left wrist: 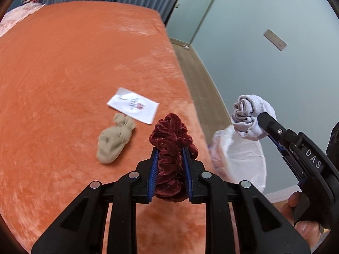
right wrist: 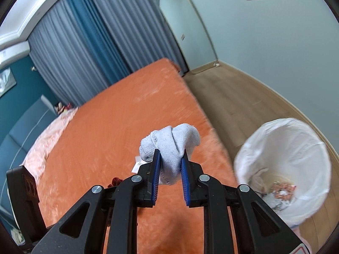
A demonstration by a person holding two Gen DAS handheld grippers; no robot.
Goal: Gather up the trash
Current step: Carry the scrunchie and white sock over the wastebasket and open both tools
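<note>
My left gripper (left wrist: 169,150) is shut on a dark red velvet scrunchie (left wrist: 172,139), held above the orange bed (left wrist: 63,84). My right gripper (right wrist: 170,154) is shut on a balled white sock (right wrist: 171,144); in the left wrist view that white sock (left wrist: 250,116) hangs at the right beyond the bed's edge, over the bin (left wrist: 243,156). On the bed lie a balled beige sock (left wrist: 114,139) and a white printed packet (left wrist: 133,104). The white-lined trash bin (right wrist: 296,139) stands on the floor right of the bed, with scraps at its bottom.
Wood floor (right wrist: 233,93) runs between the bed and a pale wall. Grey and blue curtains (right wrist: 95,48) hang behind the bed. A pink patterned blanket (right wrist: 42,141) lies at the bed's far left. A person's fingers (left wrist: 296,203) hold the right gripper's handle.
</note>
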